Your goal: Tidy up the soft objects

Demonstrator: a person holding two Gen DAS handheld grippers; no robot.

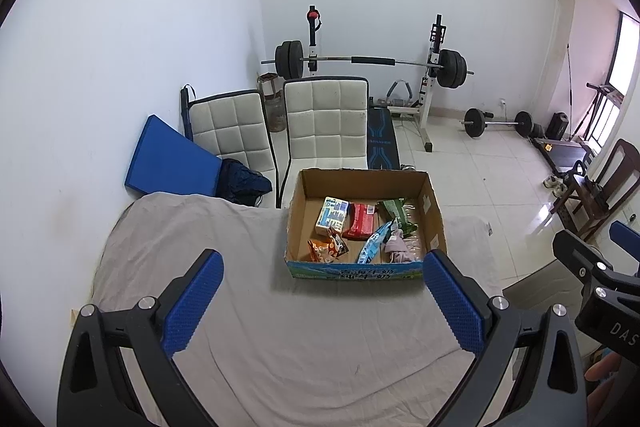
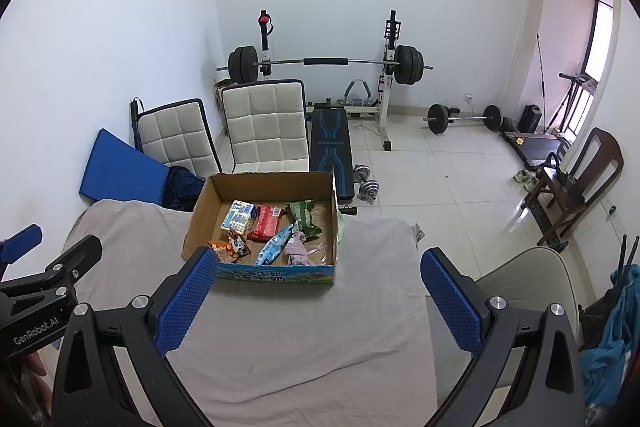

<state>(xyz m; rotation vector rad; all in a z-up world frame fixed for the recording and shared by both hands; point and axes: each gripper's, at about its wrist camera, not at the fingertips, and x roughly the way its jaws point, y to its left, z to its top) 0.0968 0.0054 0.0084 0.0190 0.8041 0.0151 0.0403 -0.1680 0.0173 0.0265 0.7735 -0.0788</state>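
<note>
On the table [image 1: 280,347], the box [image 1: 362,269] of packets lies ahead of both empty, spread claws, left [image 1: 322,273] and right [image 2: 318,269]; one claw body reads "GenRobot.AI".

One cardboard box [image 1: 362,223] stands on the tabletop [image 1: 280,327], holding six soft items: one blue-and-white tissue pack [image 1: 331,215], one red pack [image 1: 362,222], one green packet [image 1: 398,215], one orange snack bag [image 1: 326,250], one light-blue pouch [image 1: 374,242] and one pink cloth [image 1: 396,247]. At 12 o'clock beyond the box stand two white padded chairs [image 1: 326,123]. On the floor lie two barbells [image 1: 498,123], the larger racked, and two chrome dumbbells [image 2: 366,183].
</note>
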